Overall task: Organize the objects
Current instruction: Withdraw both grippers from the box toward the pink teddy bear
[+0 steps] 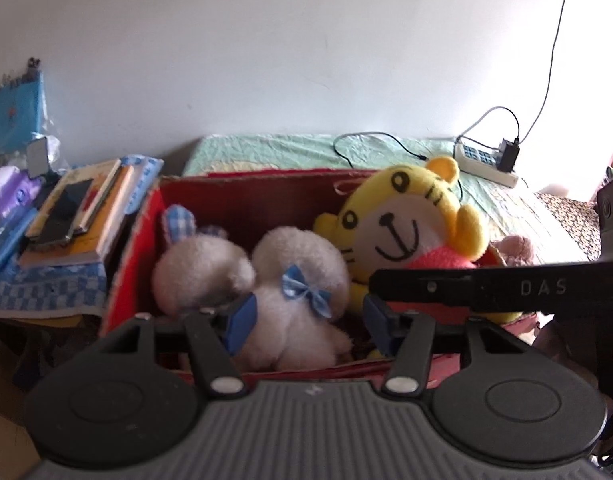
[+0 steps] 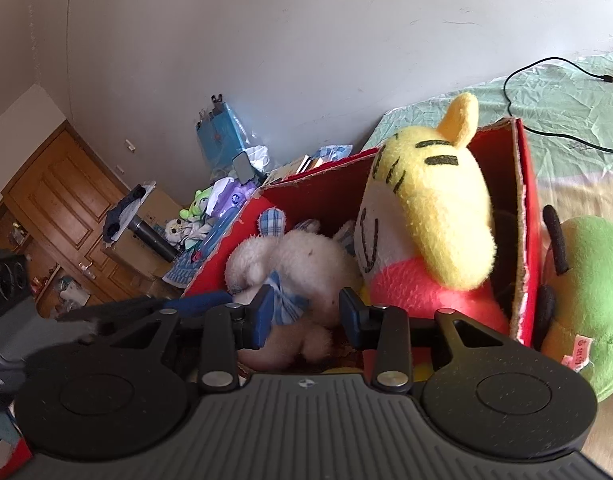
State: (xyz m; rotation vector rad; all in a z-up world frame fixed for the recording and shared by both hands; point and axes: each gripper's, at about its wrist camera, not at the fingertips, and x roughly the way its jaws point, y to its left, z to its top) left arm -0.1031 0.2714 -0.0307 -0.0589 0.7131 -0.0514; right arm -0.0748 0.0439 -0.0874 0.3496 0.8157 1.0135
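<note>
Two plush toys already sit in the red box point(image 1: 134, 240): a white bunny point(image 1: 290, 292) at lower centre and a yellow tiger point(image 1: 406, 220) toward the right. Your left tongs point(image 1: 306, 320) hover partly open over the bunny, gripping nothing; your right tongs point(image 2: 306, 316) stand likewise half open and empty just above it. Press the bunny low and clear both tongs before fetching more. Only the right wrist view shows a green plush point(image 2: 586, 280) outside the box at right; only the left shows the books point(image 1: 78, 216) at left.

Red box point(image 1: 134, 248), white rabbit point(image 1: 266, 280) with blue checked bow point(image 1: 306, 290), yellow tiger point(image 1: 406, 216)
</note>
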